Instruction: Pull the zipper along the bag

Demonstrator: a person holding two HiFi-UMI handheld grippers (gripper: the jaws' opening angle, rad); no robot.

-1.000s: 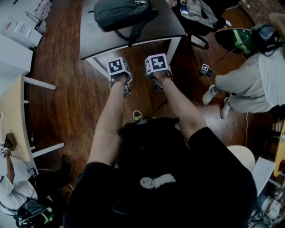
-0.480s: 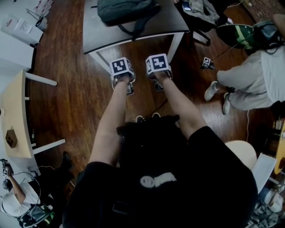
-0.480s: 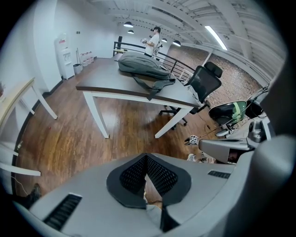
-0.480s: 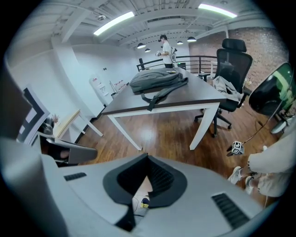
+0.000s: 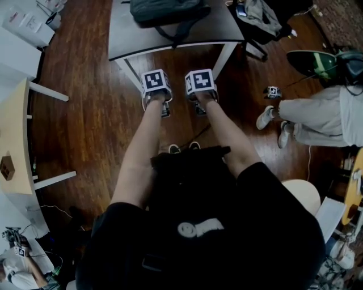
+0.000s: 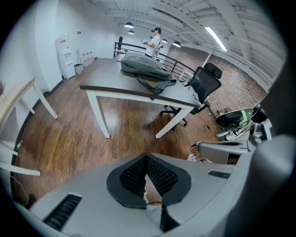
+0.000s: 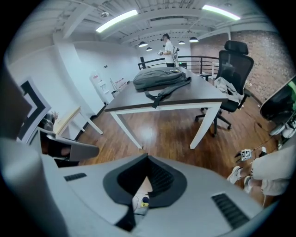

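Observation:
A dark grey bag lies on a dark-topped table at the top of the head view, with a strap hanging over the near edge. The same bag shows far off in the left gripper view, and the bag also lies ahead in the right gripper view. My left gripper and right gripper hang side by side over the wooden floor in front of the table, pointing steeply down. The left gripper is shut and empty. So is the right gripper. Neither touches the bag.
A black office chair stands at the table's right end. A seated person is at the right, with a marker cube on the floor nearby. A white desk lies at the left. Another person stands far behind the table.
Table and bag have slid upward in the head view, the bag now partly cut off. Both grippers stay side by side, shut, with a slightly wider gap to the table's edge.

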